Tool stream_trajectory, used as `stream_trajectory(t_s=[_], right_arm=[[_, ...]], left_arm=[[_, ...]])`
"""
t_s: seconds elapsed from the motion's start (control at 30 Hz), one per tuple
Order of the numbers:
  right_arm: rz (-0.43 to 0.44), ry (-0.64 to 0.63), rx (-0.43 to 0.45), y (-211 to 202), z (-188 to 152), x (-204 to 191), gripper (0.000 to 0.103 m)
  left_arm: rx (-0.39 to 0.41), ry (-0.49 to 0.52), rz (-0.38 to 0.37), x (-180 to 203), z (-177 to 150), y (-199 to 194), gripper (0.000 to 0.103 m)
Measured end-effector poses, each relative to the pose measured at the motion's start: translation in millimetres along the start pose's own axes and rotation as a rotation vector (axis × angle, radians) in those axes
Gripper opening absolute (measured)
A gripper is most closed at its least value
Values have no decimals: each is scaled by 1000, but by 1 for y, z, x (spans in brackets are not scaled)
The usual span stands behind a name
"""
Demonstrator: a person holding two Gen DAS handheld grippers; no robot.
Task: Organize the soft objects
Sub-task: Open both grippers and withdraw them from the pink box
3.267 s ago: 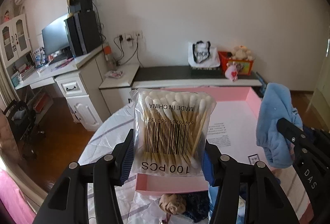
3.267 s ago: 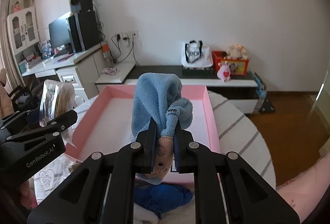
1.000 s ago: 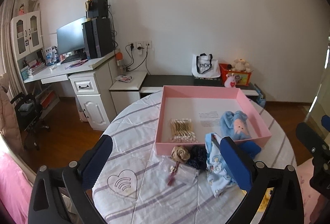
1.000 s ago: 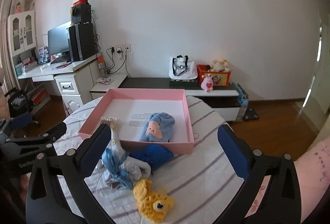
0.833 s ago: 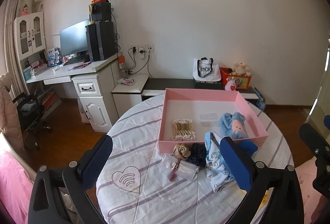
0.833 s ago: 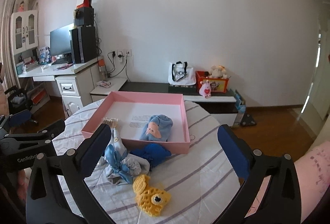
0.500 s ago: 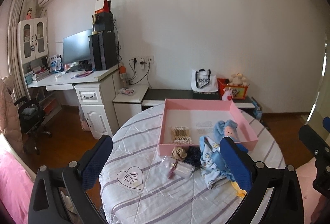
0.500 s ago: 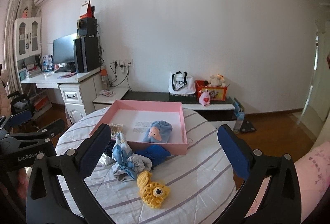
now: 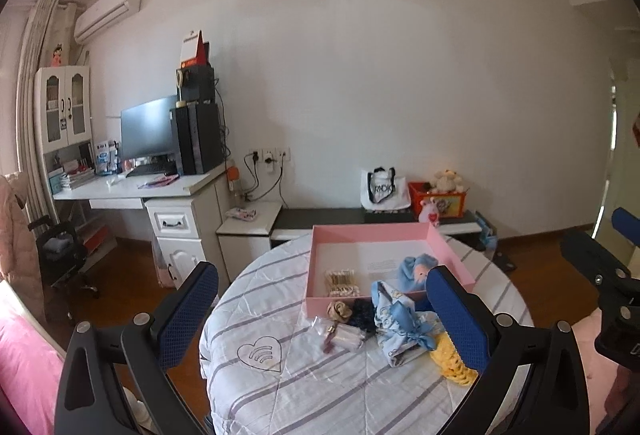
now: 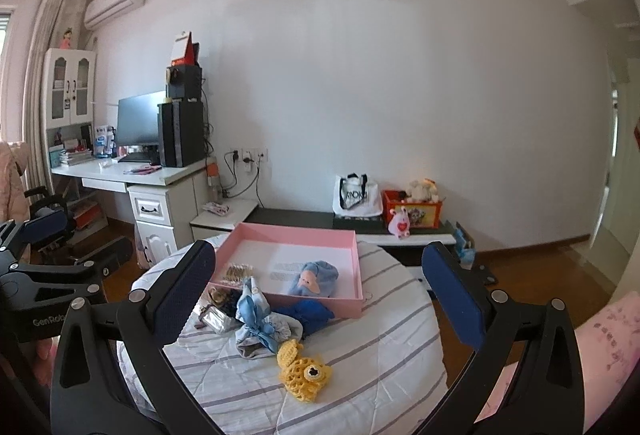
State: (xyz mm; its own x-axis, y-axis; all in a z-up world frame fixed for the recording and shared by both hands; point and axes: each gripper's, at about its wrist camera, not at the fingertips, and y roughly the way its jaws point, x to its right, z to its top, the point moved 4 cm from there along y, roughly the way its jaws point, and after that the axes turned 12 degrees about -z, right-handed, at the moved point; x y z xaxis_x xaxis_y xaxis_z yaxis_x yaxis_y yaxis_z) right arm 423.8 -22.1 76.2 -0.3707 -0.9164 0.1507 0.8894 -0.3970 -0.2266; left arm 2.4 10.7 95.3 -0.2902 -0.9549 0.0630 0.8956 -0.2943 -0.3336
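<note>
Clutter of soft things, among them a yellow crochet toy (image 10: 305, 371) and a blue cloth bundle (image 10: 262, 327), lies near the pink box (image 10: 352, 305). Both the left claw (image 9: 322, 309) and right claw (image 10: 320, 293) hang released, empty. A careless sweep could push the toy off the round surface (image 10: 360, 387); its near edge is close, with open room at right.

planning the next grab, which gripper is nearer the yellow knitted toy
Right. The right gripper has the yellow knitted toy centred just below it; the left gripper has it off to the right.
</note>
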Motion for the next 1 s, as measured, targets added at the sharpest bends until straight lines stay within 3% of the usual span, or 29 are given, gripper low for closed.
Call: stream_trajectory(t_s=[0.17, 0.47, 1.0], right_arm=[[-1, -4, 40, -14, 5, -3, 103], [4, -9, 76, -29, 7, -5, 103], [-12, -18, 54, -21, 2, -6, 103]], left_arm=[[42, -5, -5, 2, -2, -20, 103], [77, -4, 17, 8, -7, -23, 103], [51, -20, 27, 6, -7, -11, 103]])
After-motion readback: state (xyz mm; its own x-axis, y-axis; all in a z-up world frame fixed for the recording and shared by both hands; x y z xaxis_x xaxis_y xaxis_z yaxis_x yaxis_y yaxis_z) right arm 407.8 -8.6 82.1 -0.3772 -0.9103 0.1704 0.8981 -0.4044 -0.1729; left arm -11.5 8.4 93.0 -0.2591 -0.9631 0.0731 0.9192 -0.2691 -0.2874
